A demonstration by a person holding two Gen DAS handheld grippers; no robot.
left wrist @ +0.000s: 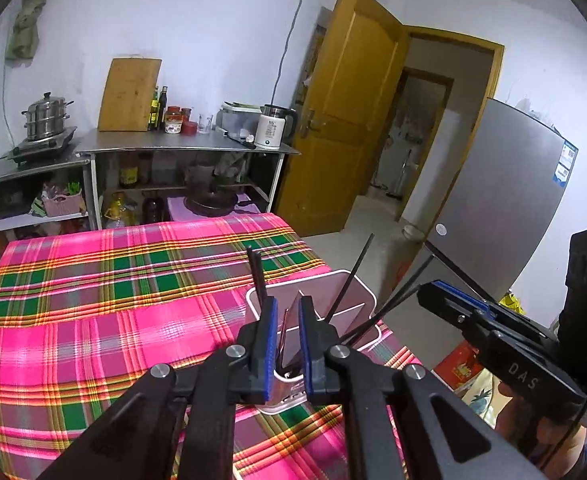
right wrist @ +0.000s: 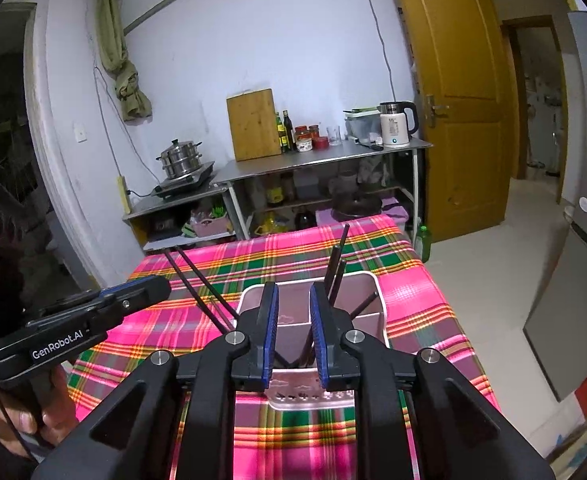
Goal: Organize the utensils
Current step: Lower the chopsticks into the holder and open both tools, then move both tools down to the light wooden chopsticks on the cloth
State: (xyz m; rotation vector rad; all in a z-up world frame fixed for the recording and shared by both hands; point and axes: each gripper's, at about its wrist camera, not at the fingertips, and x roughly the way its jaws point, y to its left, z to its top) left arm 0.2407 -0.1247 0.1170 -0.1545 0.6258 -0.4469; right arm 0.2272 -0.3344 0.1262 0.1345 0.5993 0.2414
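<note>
A pink and white utensil holder (left wrist: 333, 300) (right wrist: 357, 292) stands on the plaid tablecloth (left wrist: 113, 300) (right wrist: 433, 308). Black chopsticks (left wrist: 351, 276) (right wrist: 335, 276) lean out of its compartments, and two more (right wrist: 201, 280) stick out at its left side. My left gripper (left wrist: 285, 308) hovers over the holder's near compartment, fingers slightly apart with nothing clearly between them. My right gripper (right wrist: 293, 300) hovers above the holder's front, fingers slightly apart and empty. Each gripper also shows in the other's view, the right (left wrist: 449, 300) and the left (right wrist: 149, 284).
Steel counters (left wrist: 181, 146) (right wrist: 325, 160) at the back wall hold a steamer pot (left wrist: 47, 116), cutting board (left wrist: 129, 94), bottles, jars and a kettle (left wrist: 271, 126). A wooden door (left wrist: 353, 120) and a grey fridge (left wrist: 505, 200) are to the right.
</note>
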